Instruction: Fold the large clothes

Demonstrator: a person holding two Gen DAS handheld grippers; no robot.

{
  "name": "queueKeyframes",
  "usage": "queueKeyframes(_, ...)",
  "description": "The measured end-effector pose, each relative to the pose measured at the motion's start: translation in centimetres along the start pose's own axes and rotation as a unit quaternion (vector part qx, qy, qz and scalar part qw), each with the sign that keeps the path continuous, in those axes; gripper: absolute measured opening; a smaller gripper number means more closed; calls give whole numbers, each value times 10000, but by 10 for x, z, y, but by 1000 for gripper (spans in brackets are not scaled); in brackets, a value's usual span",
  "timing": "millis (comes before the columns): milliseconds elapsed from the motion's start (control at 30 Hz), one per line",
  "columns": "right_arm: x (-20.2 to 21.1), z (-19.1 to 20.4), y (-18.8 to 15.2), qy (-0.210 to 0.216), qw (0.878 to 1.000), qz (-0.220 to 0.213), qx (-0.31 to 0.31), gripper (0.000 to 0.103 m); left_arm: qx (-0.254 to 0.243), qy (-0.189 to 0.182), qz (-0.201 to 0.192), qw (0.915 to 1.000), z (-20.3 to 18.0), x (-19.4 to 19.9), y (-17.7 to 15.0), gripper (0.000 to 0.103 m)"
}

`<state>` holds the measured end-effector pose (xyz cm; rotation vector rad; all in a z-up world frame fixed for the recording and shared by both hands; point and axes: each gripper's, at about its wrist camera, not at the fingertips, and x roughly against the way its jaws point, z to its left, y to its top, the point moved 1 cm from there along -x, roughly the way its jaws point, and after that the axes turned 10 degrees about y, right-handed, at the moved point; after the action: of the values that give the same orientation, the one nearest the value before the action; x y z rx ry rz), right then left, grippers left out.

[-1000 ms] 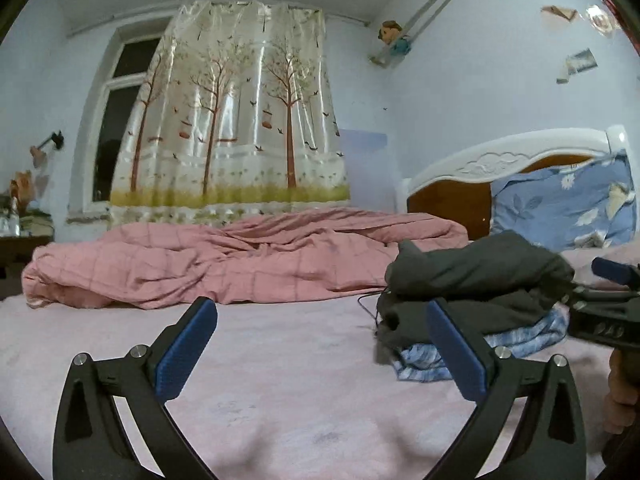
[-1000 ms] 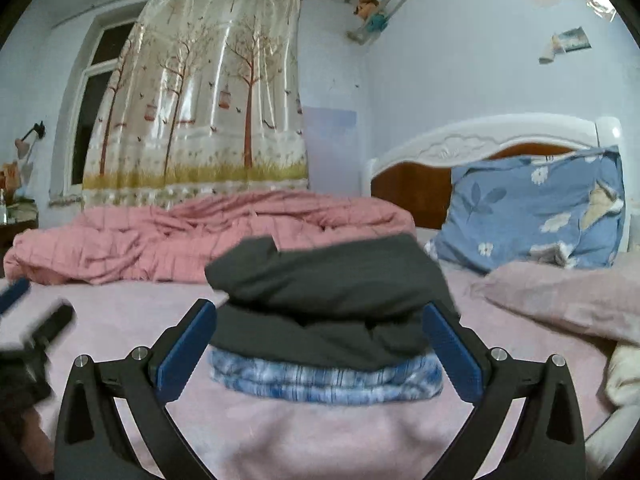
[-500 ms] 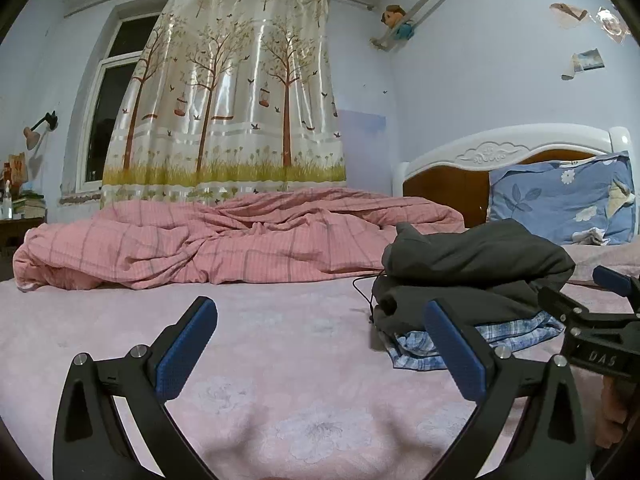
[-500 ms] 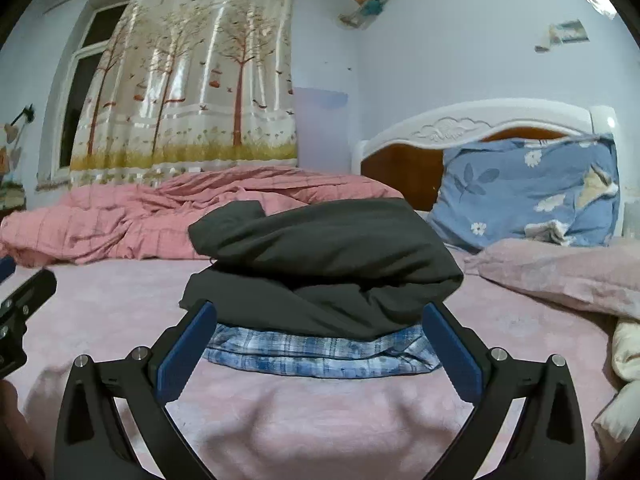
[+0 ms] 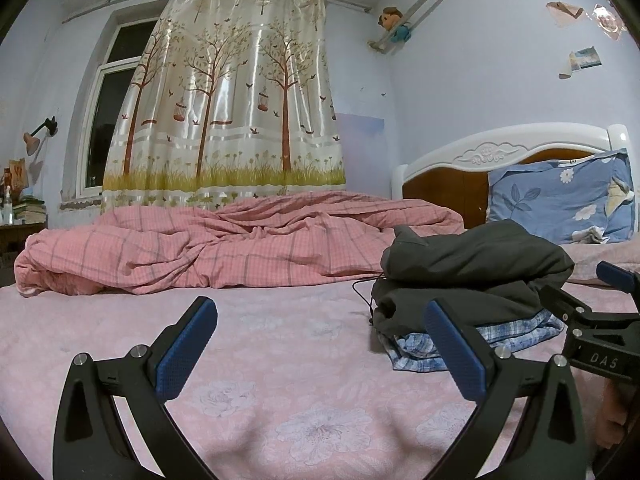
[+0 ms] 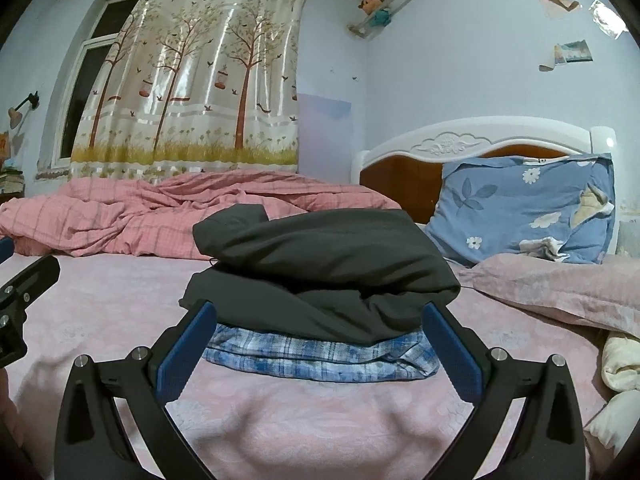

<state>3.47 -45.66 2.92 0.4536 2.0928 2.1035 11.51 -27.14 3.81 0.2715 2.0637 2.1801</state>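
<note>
Both grippers' fingers [image 5: 186, 350] [image 6: 450, 354] spread, empty, near folded dark garment [image 6: 320, 264] atop seemingly plaid cloth [image 6: 320, 354].

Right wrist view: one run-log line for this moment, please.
left gripper open, empty | right gripper open, facing dark garment atop plaid garment on bed

I see a rumpled pink checked quilt [image 5: 240, 248] along the pink flowered bed [image 5: 280, 380], a blue floral pillow [image 6: 524, 208] against the white-and-wood headboard [image 6: 472, 148], and a tree-printed curtain [image 5: 228, 100].
</note>
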Motion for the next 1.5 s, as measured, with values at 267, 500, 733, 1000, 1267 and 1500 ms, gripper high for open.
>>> queueKeyframes(267,1,0,-1,21,10000,49,46,103,-23,23,14,10000,-2,0,0,103)
queueKeyframes(500,-2,-3,0,46,10000,41,35,103,-19,-20,22,10000,1,1,0,103)
queueKeyframes(733,-1,-1,0,51,10000,52,53,103,-28,-133,109,9998,9,3,-1,103)
queueKeyframes(1000,-1,0,2,64,9999,48,100,103,-6,-156,65,9999,18,5,0,103)
queueKeyframes(1267,-10,-4,2,148,9997,104,157,103,-5,-168,61,9998,19,6,0,103)
queueKeyframes(1500,-12,-7,2,161,9997,90,157,103,-54,-197,56,9998,20,7,0,103)
